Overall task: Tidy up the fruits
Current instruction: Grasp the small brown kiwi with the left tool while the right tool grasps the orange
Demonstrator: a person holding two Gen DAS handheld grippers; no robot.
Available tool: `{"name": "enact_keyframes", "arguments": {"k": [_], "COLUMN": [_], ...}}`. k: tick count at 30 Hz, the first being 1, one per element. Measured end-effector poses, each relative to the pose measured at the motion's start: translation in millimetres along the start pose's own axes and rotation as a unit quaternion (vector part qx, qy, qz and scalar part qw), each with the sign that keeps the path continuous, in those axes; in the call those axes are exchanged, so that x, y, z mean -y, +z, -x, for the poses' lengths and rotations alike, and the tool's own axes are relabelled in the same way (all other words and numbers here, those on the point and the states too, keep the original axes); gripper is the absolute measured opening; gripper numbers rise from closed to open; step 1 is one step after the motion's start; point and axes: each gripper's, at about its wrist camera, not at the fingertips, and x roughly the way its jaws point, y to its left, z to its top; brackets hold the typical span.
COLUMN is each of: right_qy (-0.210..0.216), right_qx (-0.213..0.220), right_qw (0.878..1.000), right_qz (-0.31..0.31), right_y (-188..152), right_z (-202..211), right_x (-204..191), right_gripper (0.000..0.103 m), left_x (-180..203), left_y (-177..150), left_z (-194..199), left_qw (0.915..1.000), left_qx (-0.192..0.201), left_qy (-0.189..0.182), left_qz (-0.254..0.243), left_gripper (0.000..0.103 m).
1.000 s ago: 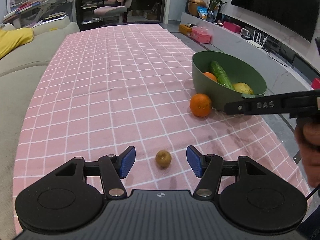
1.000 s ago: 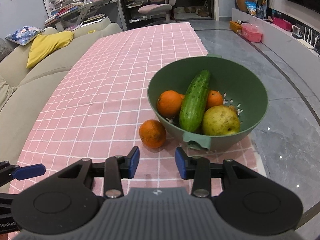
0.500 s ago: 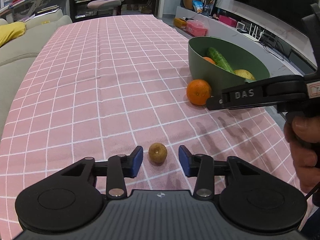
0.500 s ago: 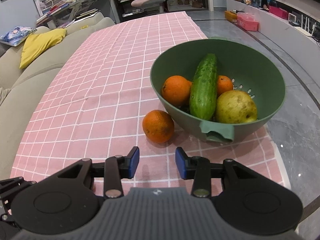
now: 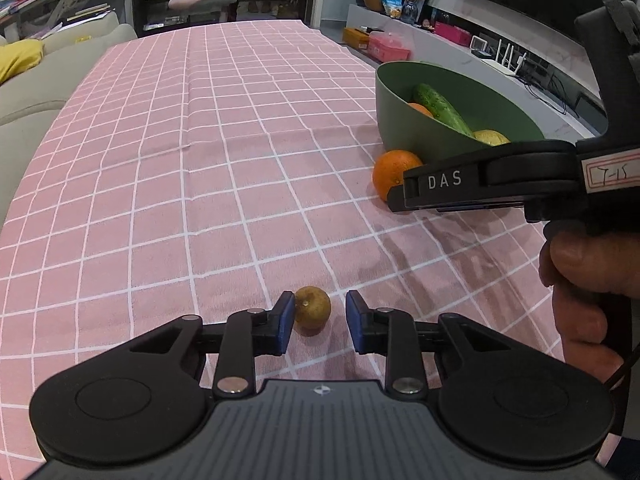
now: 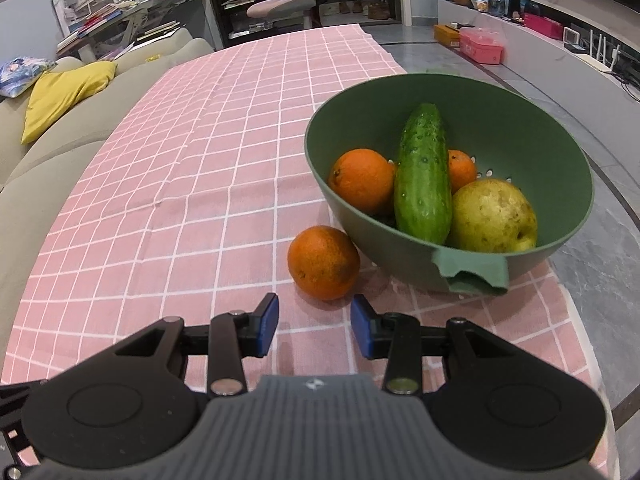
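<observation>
Between the pads of my left claw sits the small brown fruit, a round, russet thing resting on the pink checked worktop; the left pad looks to be touching its side or nearly so, while the right pad stands clear with a gap, so the claw is apart and not yet clamped. I judge it light, firm-skinned and apt to roll, so I would take it across its widest middle, squarely and gently, lest it squirt forward. Ahead of my right claw, whose pads also stand apart on nothing, lies the loose orange, heavier, dimpled and easy to grip at its equator. Just beyond it, close against it, is the green bowl, holding a cucumber, a pear and two more oranges.
</observation>
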Motion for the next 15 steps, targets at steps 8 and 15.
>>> {"name": "enact_keyframes", "arguments": {"k": [8, 15], "right_qy": [-0.002, -0.013], "right_qx": [0.003, 0.013], "right_qw": [1.000, 1.000], "right_qz": [-0.012, -0.020], "right_y": [5, 7], "right_z": [-12, -18], "right_x": [-3, -6], "right_gripper": [0.038, 0.041], "left_x": [-4, -6], "left_y": [-1, 0], "left_z": [-7, -11], "left_qw": [0.9998, 0.9997], "left_qx": [-0.012, -0.018], "left_qy": [0.009, 0.010], "left_qz": [0.010, 0.013], "left_gripper": [0.033, 0.028]}}
